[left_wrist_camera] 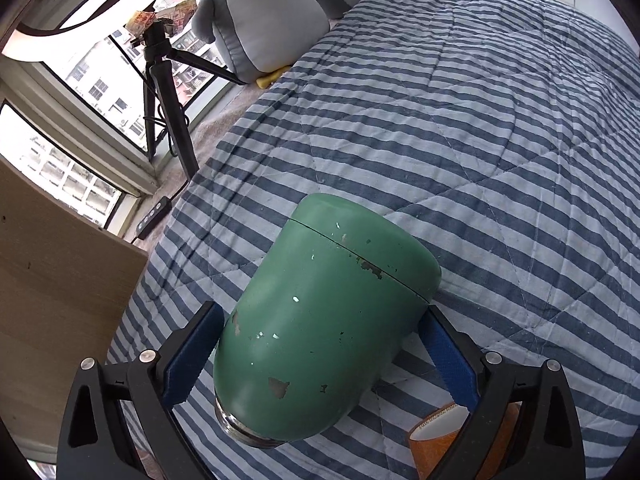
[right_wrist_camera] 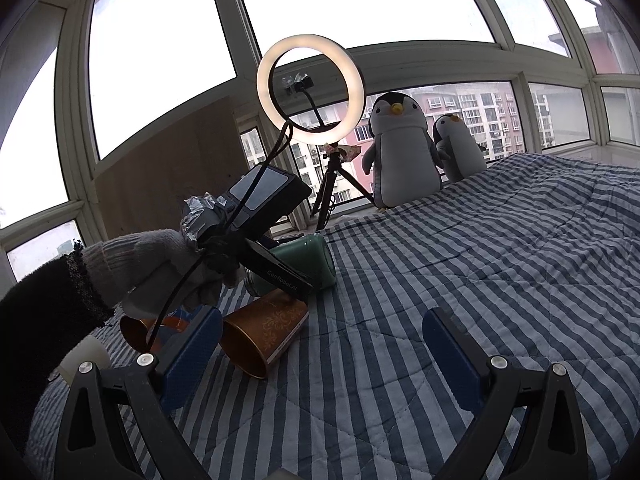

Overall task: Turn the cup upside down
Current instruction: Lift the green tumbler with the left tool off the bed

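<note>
A green metal cup (left_wrist_camera: pixel 320 332) with chipped paint lies tilted between the blue pads of my left gripper (left_wrist_camera: pixel 322 354), its threaded silver mouth toward the camera and its base pointing away over the striped bed. The pads press both its sides. In the right wrist view the same green cup (right_wrist_camera: pixel 310 258) shows partly behind the left gripper body and gloved hand. My right gripper (right_wrist_camera: pixel 324 350) is open and empty above the bedspread, right of the cups.
A brown patterned paper cup (right_wrist_camera: pixel 262 330) lies on its side on the striped bedspread (right_wrist_camera: pixel 480 280); it also shows in the left wrist view (left_wrist_camera: pixel 444 436). Two plush penguins (right_wrist_camera: pixel 400 152), a ring light on a tripod (right_wrist_camera: pixel 310 90) and windows stand behind. A wooden panel (left_wrist_camera: pixel 52 264) is left.
</note>
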